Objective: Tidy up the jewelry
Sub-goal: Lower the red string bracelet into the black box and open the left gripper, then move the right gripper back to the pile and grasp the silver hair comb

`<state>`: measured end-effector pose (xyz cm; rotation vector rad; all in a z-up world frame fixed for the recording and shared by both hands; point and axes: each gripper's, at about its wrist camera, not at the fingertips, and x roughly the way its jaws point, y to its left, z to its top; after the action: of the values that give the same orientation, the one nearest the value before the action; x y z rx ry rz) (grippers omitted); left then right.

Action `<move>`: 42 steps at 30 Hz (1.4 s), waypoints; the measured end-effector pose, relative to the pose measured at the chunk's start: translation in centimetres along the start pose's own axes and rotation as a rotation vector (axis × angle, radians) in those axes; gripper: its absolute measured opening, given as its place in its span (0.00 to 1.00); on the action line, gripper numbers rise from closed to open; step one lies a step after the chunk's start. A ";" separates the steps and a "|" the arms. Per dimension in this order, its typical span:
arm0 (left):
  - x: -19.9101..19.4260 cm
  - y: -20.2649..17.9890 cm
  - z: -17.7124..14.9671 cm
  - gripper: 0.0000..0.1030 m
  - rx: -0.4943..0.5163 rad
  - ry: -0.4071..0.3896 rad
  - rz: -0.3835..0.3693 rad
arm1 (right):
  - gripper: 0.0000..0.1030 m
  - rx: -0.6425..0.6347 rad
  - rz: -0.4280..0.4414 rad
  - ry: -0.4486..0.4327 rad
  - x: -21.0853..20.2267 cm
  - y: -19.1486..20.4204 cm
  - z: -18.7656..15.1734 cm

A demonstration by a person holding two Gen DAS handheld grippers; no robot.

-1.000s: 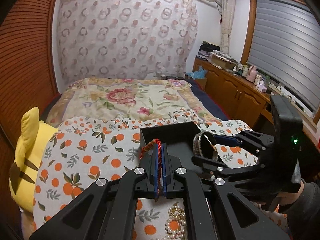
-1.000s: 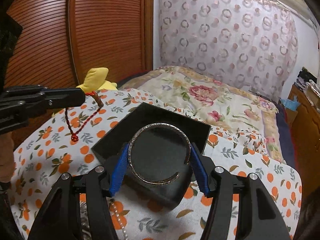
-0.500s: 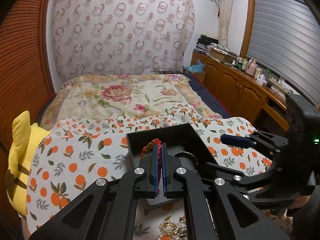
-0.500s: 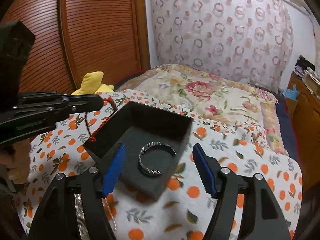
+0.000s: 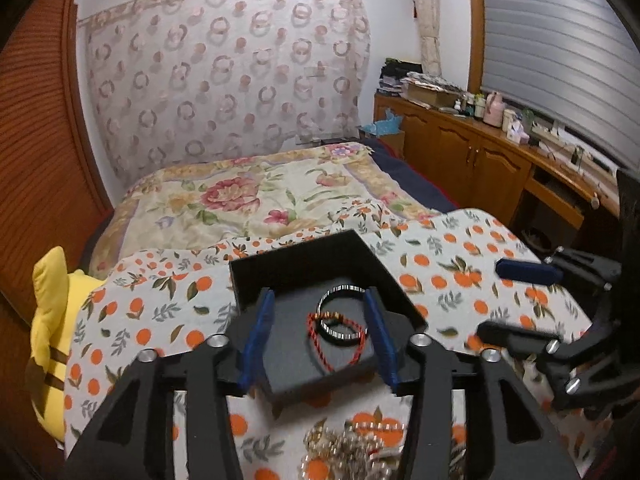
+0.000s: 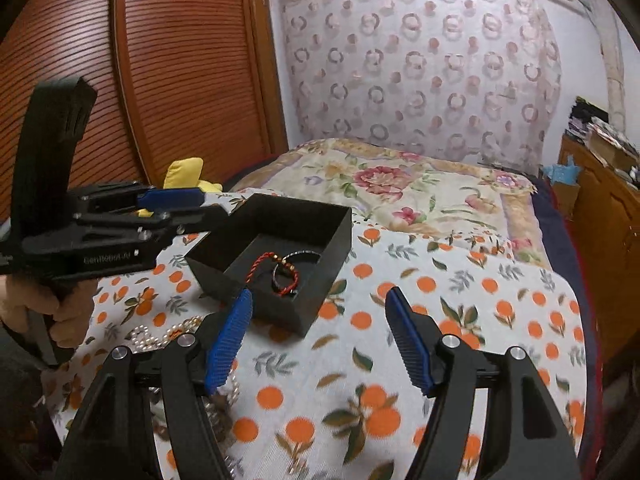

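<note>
While my left gripper [image 5: 318,332] hangs over the black box [image 5: 256,276], its jaws opening with nothing pinched, the red cord bracelet [image 5: 334,336] lies across the metal bangle [image 5: 340,314] on the box floor. From my right wrist, my right gripper [image 6: 320,336] gapes empty, the box at eleven o'clock, pearls [image 6: 150,334] at nine.

one marking can be read — pale lettering on the black side of the left gripper [image 6: 176,210], seen from the right wrist. it looks like "genrobot.ai", though blurred. nothing else is legible.
</note>
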<state>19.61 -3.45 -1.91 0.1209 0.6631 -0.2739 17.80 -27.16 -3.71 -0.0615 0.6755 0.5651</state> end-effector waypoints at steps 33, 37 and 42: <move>-4.3 -2.3 -12.0 0.75 0.003 0.127 -0.060 | 0.56 0.052 0.075 0.084 -2.2 3.2 -6.6; -4.3 -2.3 -12.2 0.75 0.008 0.129 -0.045 | 0.55 0.070 0.117 0.131 -0.1 4.0 -6.5; -4.5 -2.0 -12.3 0.75 -0.001 0.125 -0.046 | 0.53 0.126 0.168 0.186 2.3 4.3 -6.2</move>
<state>8.31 -1.97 -8.80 0.1230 0.7910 -0.3125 13.50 -23.90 -9.49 0.0619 0.9018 0.6823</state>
